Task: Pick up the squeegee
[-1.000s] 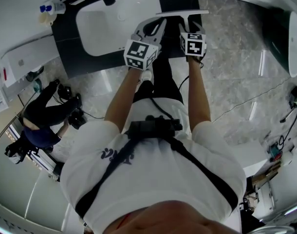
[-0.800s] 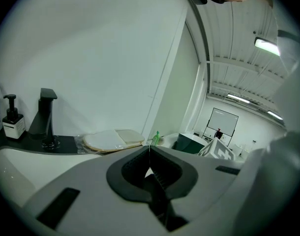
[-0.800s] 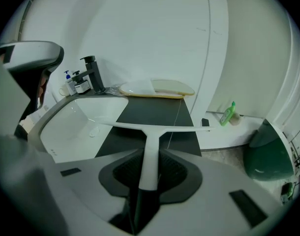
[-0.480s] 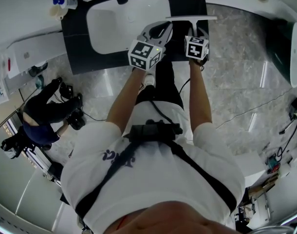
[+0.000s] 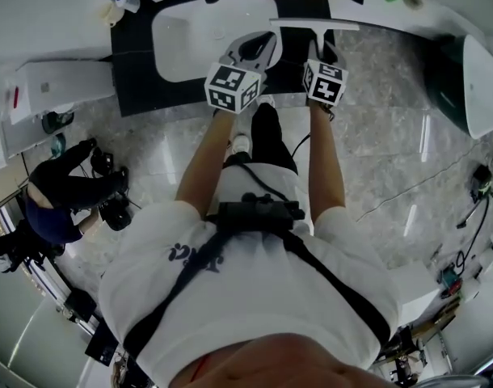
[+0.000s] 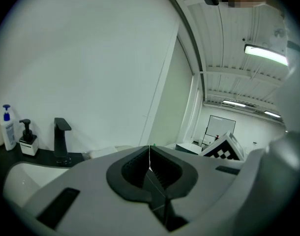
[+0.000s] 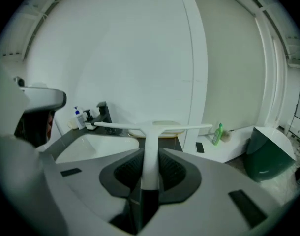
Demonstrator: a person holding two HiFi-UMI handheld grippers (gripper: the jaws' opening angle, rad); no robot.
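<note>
Over the dark tabletop (image 5: 137,63), by the white sink (image 5: 190,35), the squeegee (image 7: 151,132) sits in the right hand-held gripper (image 7: 150,163), whose jaws are clamped on its handle, with the blade crosswise ahead. The left hand-held gripper (image 6: 150,167) hangs alongside, jaws together and empty.

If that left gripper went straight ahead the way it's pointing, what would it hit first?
Probably the white wall behind the sink; nothing shows between it and the shut left gripper, though depth is unclear.
</note>
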